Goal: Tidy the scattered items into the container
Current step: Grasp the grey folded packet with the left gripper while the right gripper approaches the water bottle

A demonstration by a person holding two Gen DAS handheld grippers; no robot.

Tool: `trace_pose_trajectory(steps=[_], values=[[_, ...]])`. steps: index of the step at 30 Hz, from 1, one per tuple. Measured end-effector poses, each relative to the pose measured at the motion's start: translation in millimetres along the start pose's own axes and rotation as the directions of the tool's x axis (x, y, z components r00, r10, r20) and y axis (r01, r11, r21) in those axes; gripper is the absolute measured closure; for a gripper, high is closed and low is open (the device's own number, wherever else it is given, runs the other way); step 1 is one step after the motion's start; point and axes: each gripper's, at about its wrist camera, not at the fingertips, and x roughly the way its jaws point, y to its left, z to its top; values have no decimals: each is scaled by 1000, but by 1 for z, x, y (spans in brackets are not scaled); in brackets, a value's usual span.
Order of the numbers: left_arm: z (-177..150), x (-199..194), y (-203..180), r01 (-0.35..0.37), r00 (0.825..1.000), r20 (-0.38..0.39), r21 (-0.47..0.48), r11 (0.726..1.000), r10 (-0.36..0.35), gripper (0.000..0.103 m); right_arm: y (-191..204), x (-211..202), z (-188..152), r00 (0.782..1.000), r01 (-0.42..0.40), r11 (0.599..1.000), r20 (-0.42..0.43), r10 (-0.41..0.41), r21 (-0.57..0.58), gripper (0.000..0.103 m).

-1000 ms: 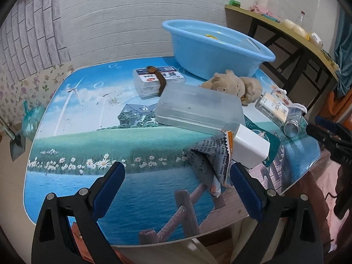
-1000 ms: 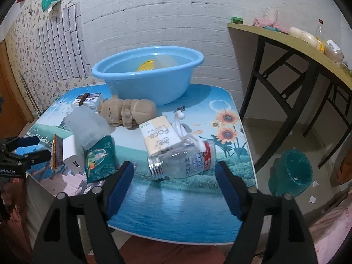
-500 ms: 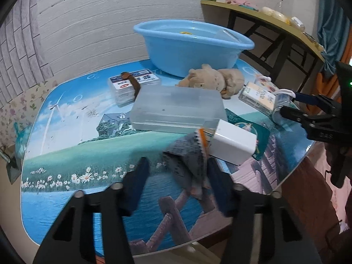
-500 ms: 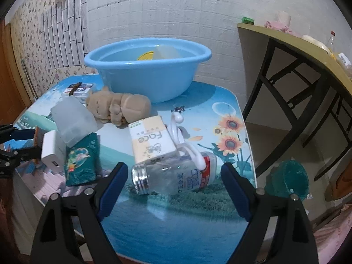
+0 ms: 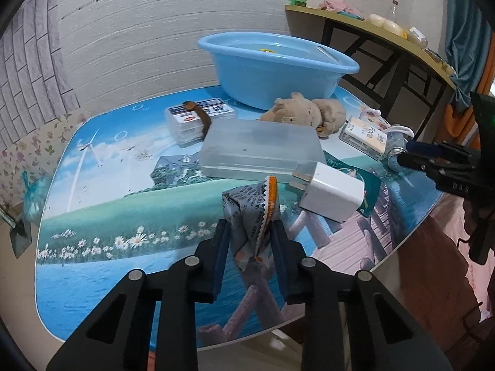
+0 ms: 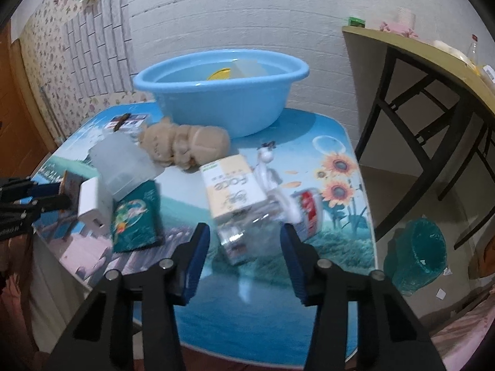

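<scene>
left gripper [image 5: 250,235]: pinching wrapper [image 5: 252,213], light, crinkly; hold mid-fold
right gripper [image 6: 244,241]: spread, bottle [image 6: 269,225] between, slippery

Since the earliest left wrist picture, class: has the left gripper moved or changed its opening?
Yes. The left gripper has advanced toward the blue basin and narrowed; its pads now flank the crumpled wrapper, apparently pinching it.

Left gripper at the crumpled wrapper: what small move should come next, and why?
Probably close fully and lift. The left gripper has its fingers on either side of the wrapper, which still lies on the table; the blue basin stands farther back.
</scene>
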Motion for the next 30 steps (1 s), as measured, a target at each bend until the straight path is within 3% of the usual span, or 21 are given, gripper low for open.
trace_pose_trajectory(steps=[5,7,8,15,27,30], values=[[-5,-2,8,-8,1000,-1,-22,1000,8,77,6,-4,-4,999,36,999,19,-36,-14,54],[-5,-2,10,-13,1000,-3,-28,1000,13,77,0,-3,-2,998,65,998,21,-65,3,33],[-6,-2,11,-13,1000,-4,-30,999,13,77,-2,-2,-2,997,78,997,21,-78,3,27],[-4,4,14,-14,1000,-17,-38,999,14,77,-10,6,0,995,90,991,42,-86,-101,19],[-1,5,13,2,1000,-19,-24,1000,-2,87,-24,24,8,1000,8,994,3,-7,-113,20],[-1,4,13,-1,1000,-15,-21,1000,1,92,-28,21,5,999,-39,997,-4,38,-67,44]])
